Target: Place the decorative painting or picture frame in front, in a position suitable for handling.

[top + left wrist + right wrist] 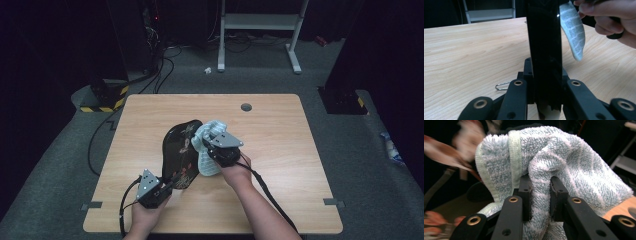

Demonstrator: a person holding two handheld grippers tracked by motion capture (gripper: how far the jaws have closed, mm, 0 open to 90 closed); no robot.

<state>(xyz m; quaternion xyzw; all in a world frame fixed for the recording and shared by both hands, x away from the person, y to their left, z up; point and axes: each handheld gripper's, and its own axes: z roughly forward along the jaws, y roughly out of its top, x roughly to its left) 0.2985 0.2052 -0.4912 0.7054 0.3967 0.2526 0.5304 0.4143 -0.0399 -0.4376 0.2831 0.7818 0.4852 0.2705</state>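
Now, left hand-held gripper (167, 186): clamped on black flowered tray's (181, 152) edge, tray tilted up off desk (280, 150).
Right hand-held gripper (540, 195): clamped on fluffy blue towel (564, 162), pressed against tray.

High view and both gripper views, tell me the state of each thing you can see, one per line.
Black lacquered tray with floral pattern: tilted up on edge above the table, clamped at its lower rim.
Pale blue terry towel: bunched, pressed against the tray's face.
Left gripper: shut on the tray.
Right gripper: shut on a fold of the towel.
Light wooden table: flat.
Small wire clip: lying on the table.
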